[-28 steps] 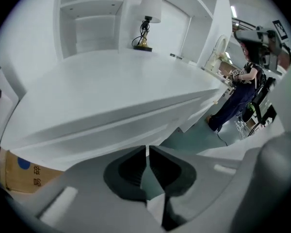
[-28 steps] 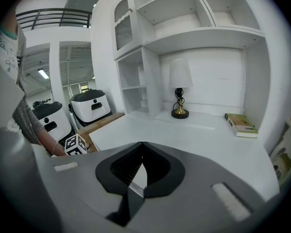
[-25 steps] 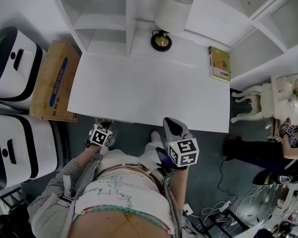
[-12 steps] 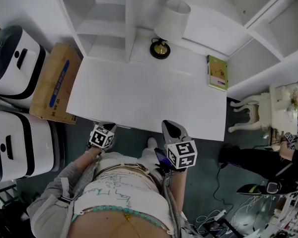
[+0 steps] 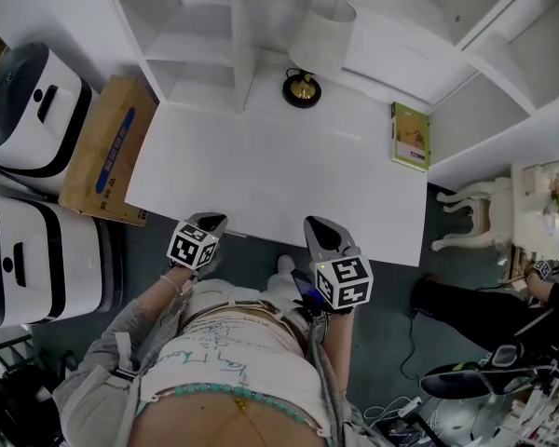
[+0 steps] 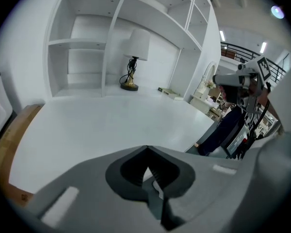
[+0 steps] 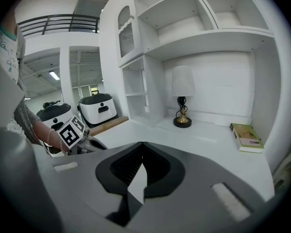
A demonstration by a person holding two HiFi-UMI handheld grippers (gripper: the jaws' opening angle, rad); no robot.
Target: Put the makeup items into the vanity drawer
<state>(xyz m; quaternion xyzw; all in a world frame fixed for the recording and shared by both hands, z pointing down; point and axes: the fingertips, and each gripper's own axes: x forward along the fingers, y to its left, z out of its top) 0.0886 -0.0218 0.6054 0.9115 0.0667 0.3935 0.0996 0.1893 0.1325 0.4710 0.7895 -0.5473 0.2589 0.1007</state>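
Our left gripper (image 5: 212,222) comes up to the vanity's (image 5: 261,166) near edge, level with our right gripper (image 5: 317,227). Both are closed, empty. No makeup in sight, drawer hidden below: probably finished.

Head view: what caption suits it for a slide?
Shut left gripper and shut right gripper at white vanity with lamp, book.

White wall shelves (image 5: 186,26), table lamp (image 5: 321,35), dark floor (image 5: 391,287), cardboard box (image 5: 102,152)
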